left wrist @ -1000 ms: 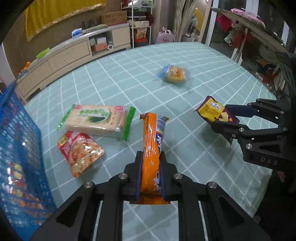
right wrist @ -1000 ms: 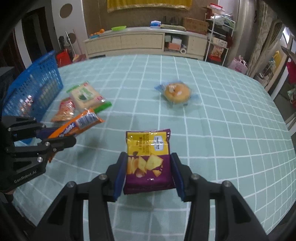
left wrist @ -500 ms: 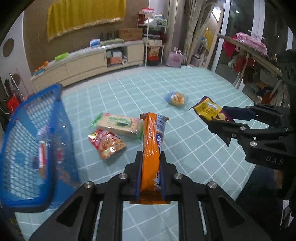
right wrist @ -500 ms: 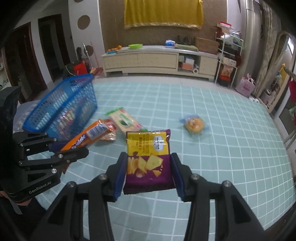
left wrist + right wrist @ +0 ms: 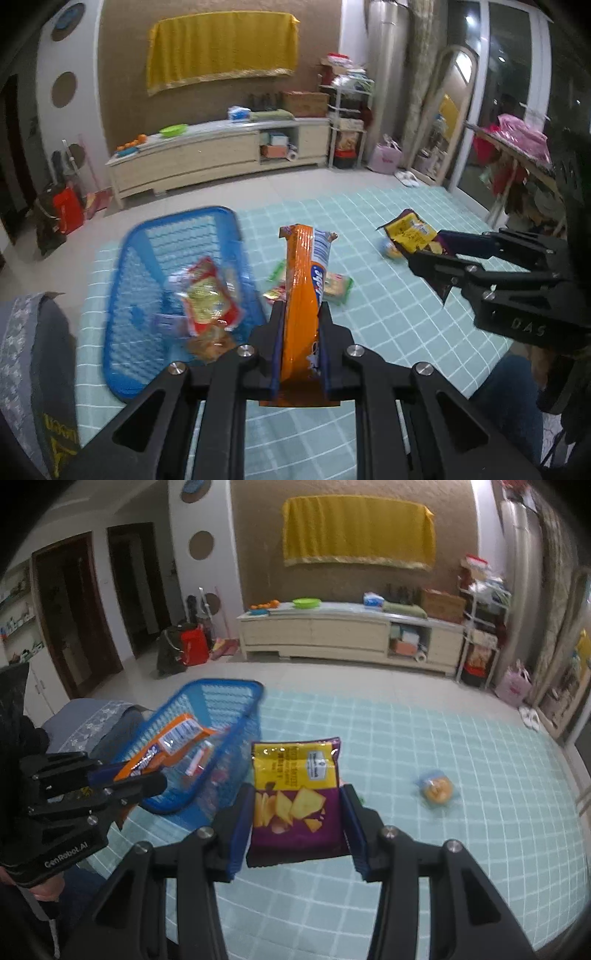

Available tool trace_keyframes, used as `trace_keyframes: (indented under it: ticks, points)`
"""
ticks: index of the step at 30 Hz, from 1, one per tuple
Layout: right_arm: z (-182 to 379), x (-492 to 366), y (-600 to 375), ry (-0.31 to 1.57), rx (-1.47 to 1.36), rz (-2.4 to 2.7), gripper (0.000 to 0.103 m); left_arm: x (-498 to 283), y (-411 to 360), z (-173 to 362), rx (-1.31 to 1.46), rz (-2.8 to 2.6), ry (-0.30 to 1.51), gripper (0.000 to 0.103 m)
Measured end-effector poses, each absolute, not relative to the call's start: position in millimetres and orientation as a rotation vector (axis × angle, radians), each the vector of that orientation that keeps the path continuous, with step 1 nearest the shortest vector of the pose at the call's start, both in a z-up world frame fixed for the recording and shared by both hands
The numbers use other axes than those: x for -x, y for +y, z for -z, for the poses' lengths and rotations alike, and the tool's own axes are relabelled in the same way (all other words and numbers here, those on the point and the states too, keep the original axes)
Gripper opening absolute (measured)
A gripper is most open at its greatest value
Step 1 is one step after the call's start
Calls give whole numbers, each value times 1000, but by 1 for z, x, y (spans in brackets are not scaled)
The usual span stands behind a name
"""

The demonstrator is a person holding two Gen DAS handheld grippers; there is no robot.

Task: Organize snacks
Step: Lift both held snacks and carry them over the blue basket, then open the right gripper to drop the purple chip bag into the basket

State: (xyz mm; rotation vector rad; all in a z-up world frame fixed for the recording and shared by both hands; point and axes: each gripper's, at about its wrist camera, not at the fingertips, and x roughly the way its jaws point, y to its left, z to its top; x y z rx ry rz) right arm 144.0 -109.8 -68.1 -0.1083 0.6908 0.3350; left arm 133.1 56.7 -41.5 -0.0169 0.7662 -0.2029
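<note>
My left gripper (image 5: 298,314) is shut on an orange biscuit pack (image 5: 303,280), held upright high over the checked tablecloth (image 5: 388,314). My right gripper (image 5: 295,794) is shut on a purple and yellow chip bag (image 5: 295,794). The blue basket (image 5: 129,258) holds several snack packs and lies left of both grippers. In the right wrist view the left gripper (image 5: 147,775) carries the orange pack (image 5: 166,746) in front of the basket (image 5: 236,716). The right gripper (image 5: 424,258) with the chip bag (image 5: 410,232) shows in the left wrist view.
A wrapped round bun (image 5: 437,790) lies on the cloth to the right. A green-edged cracker pack (image 5: 338,288) and a red snack bag (image 5: 275,293) lie just behind the orange pack. A grey cushioned seat (image 5: 99,716) stands left of the table. A long cabinet (image 5: 351,635) lines the far wall.
Both grippers have risen well above the table with their packs still held and swung toward the blue basket, which now sits much nearer the middle of both views.
</note>
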Motion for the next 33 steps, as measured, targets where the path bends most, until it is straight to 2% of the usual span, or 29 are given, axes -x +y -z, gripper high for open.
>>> trace_keyframes:
  ticks: [8, 17, 33]
  points:
    - [55, -154, -40, 686, 129, -462, 51, -118, 116, 20, 47, 122, 725, 15]
    - [68, -171, 8, 738, 148, -510, 51, -115, 173, 21, 95, 23, 718, 15]
    - [107, -193, 32, 874, 166, -498, 53, -129, 196, 53, 131, 26, 764, 15]
